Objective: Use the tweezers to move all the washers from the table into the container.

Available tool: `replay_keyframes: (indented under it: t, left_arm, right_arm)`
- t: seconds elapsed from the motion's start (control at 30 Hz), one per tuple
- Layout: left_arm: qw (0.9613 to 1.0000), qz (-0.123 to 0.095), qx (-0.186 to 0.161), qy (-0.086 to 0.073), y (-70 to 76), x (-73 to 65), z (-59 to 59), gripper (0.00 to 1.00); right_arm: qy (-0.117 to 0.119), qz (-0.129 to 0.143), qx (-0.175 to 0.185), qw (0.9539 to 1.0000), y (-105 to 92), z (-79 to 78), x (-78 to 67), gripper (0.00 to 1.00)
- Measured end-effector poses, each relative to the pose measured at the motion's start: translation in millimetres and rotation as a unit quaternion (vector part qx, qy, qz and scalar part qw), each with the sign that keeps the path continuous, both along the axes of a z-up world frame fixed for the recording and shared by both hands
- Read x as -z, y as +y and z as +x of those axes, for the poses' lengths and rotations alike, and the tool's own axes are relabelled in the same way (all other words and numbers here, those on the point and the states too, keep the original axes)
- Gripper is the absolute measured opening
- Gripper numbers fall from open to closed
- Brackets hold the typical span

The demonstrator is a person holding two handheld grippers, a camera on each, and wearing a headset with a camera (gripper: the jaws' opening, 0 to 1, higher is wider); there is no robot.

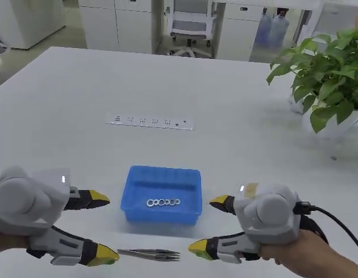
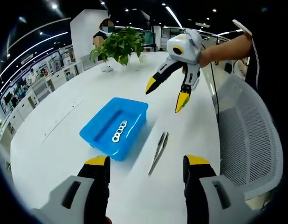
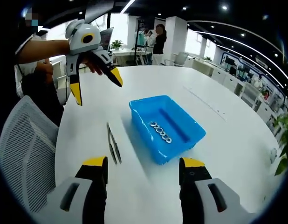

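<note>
Left gripper and right gripper both wide open, empty. Washers in a row inside the tray; none seen on the table. Risk: tweezers lie flat by the near edge, so a sloppy pinch could skid them off. Open room far and left; plant far right.

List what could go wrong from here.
1. The tweezers lie flat on the table near its edge. The open left gripper or right gripper may slip on them or knock them off.
2. The washers sit in a row in the container. A bump against it could scatter them.
3. Both grippers point toward each other across the tweezers and could collide.
</note>
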State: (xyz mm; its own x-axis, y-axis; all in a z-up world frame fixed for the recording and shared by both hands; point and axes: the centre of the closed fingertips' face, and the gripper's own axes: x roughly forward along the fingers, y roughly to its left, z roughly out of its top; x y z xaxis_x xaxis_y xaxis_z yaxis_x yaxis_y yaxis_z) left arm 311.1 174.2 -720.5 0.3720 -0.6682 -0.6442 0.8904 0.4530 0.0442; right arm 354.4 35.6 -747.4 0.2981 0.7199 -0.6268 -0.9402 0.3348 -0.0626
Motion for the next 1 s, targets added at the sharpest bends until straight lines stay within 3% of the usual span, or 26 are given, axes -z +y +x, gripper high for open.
replay_keyframes:
  t: [0.23, 0.63, 0.77, 1.0]
  left_arm:
    - [0.9996, -0.019, -0.015, -0.01, -0.8, -5.2, 4.5, 0.82]
    - [0.9985, -0.041, -0.028, -0.026, -3.3, -16.5, 11.1, 0.9]
    - [0.998, -0.043, -0.03, -0.036, -1.9, -20.9, 13.1, 0.95]
    - [0.998, -0.043, -0.026, -0.039, -2.7, -21.7, 12.4, 0.99]
  right_arm:
    - [0.0, 0.03, 0.022, 0.9993, -18.4, 0.8, -4.0, 0.77]
    - [-0.002, 0.062, 0.035, 0.9975, -32.4, 2.4, -12.4, 0.91]
    - [-0.001, 0.064, 0.029, 0.9975, -32.4, -1.1, -11.8, 0.95]
    - [0.004, 0.061, 0.016, 0.998, -30.5, -7.4, -8.0, 1.0]
